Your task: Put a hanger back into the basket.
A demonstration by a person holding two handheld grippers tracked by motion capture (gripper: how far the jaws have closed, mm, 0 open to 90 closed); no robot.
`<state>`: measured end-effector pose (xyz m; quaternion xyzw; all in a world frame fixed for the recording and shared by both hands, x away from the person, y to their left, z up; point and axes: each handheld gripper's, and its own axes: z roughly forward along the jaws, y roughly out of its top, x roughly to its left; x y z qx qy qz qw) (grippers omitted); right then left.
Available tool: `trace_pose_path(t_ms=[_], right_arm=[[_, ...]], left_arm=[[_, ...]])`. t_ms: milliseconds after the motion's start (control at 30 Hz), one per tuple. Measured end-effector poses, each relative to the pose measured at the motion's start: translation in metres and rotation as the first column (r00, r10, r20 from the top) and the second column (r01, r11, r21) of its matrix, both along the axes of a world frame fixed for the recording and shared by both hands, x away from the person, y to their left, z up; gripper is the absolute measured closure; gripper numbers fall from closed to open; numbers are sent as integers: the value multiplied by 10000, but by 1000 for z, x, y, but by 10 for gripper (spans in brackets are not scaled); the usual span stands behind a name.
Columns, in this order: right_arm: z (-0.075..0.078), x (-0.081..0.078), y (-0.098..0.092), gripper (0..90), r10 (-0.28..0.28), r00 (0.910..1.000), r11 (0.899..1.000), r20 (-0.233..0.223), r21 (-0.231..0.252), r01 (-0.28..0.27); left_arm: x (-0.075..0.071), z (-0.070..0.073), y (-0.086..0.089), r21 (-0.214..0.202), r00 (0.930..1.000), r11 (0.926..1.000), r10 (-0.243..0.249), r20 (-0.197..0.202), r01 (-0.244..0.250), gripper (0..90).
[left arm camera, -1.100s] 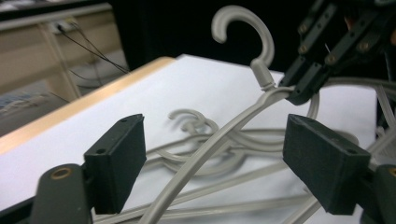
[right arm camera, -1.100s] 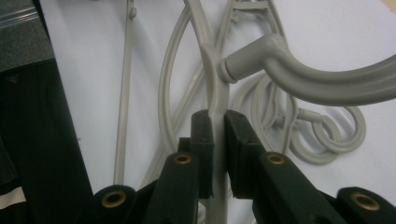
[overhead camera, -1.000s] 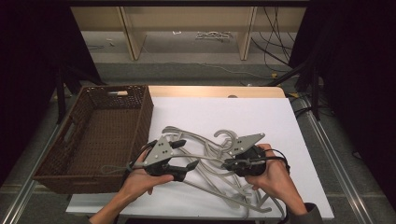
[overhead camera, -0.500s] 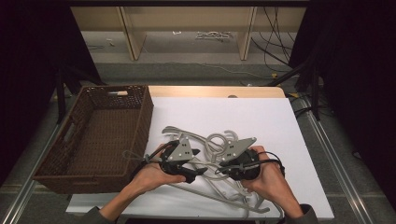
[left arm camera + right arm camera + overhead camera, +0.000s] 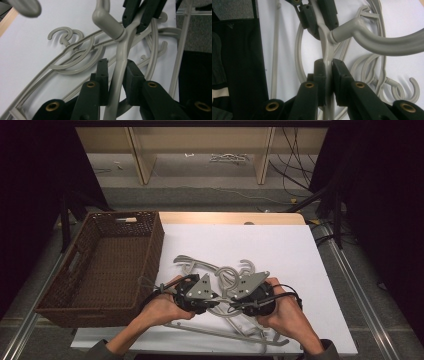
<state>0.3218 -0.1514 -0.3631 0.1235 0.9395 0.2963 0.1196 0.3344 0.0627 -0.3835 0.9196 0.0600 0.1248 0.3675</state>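
Both grippers are clamped on the same grey hanger (image 5: pixel 119 67), one on each side of its hook neck, at the near middle of the white table top (image 5: pixel 300 255). In the left gripper view the left gripper (image 5: pixel 117 72) has the hanger's arm between its pads – the jaws have just been closing, and the pads now sit against the plastic on both sides. The right gripper (image 5: pixel 328 72), seen in its own view, is pinched tight on the other arm of that hanger, pads pressed flat to it. Each gripper view also shows the opposite gripper's black jaws farther up the same bar, near the thick hook stem.

In the high view the left gripper (image 5: pixel 212 296) and right gripper (image 5: pixel 235 301) sit close together, tips facing each other, w/ the person's left hand (image 5: pixel 162 307) and right hand (image 5: pixel 287 312) coming in from the near edge. The held hanger is lifted a bit off the pile of hangers (image 5: pixel 220 270) – same grey plastic, tangled, lying on the table just beyond and under the grippers, some reaching to the near edge.

A brown wicker basket (image 5: pixel 150 245) stands at the left of the table, just beside the pile; a pale stick-like item (image 5: pixel 125 220) rests at its far wall.
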Motion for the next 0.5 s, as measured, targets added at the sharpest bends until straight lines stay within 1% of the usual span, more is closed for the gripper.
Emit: trace_pose_path(t_ms=[33, 67, 100, 133, 167, 200, 233, 267, 300, 333, 367, 400, 433, 467, 500], right_arm=[[0, 1, 0, 807, -14, 10000, 10000, 63, 38, 14], [0, 1, 0, 789, -101, 9999, 9999, 110, 74, 100], [1, 1, 0, 772, -194, 9996, 9998, 205, 70, 193], [2, 1, 0, 756, -371, 9988, 9993, 312, 18, 371], [2, 1, 0, 750, -396, 9988, 9992, 280, 14, 396], [2, 1, 0, 731, -506, 9982, 9986, 332, 173, 501], [3, 2, -3, 591, -1165, 9931, 9909, 105, 687, 1155], [3, 2, -3, 591, -1165, 9931, 9909, 105, 687, 1155], [4, 3, -5, 517, -1533, 9881, 9832, 143, 1027, 1510], [6, 5, -8, 467, -1966, 9803, 9715, 208, 1393, 1919], [10, 7, -11, 434, -2325, 9724, 9574, 198, 1805, 2252], [14, 8, -15, 405, -2515, 9678, 9461, -15, 2105, 2462], [17, 9, -19, 387, -2663, 9639, 9329, -39, 2505, 2587], [20, 8, -23, 375, -2909, 9567, 9184, -138, 2762, 2832], [22, 8, -26, 363, -3085, 9511, 9078, -136, 2943, 2987]], left_arm=[[-1, 0, 0, -144, 10000, 9999, -72, 69, 73, 781], [0, 2, 1, 105, 9994, 9995, -310, 138, 309, 797], [-1, 1, 0, -133, 9998, 9997, -218, 20, 218, 809], [-2, 1, 1, -218, 9997, 9996, -169, -165, 166, 819], [-1, 1, 1, -307, 9997, 9995, -130, -184, 124, 819], [-1, 2, 3, -298, 9997, 9995, -96, -242, 89, 819], [1, 3, 5, -343, 9996, 9994, 38, -294, -48, 819], [3, 3, 7, -449, 9991, 9985, 295, -309, -309, 819], [5, 4, 10, -525, 9979, 9973, 484, -440, -506, 819], [8, 5, 14, -413, 9979, 9975, 551, -339, -565, 819], [12, 6, 16, -470, 9986, 9978, 449, -273, -462, 819], [11, 6, 20, -527, 9921, 9915, 1161, -478, -1186, 819], [13, 8, 23, -418, 9914, 9912, 1240, -426, -1258, 819], [14, 10, 25, -547, 9884, 9880, 1419, -533, -1447, 819], [15, 12, 27, -613, 9862, 9853, 1565, -547, -1597, 819]])
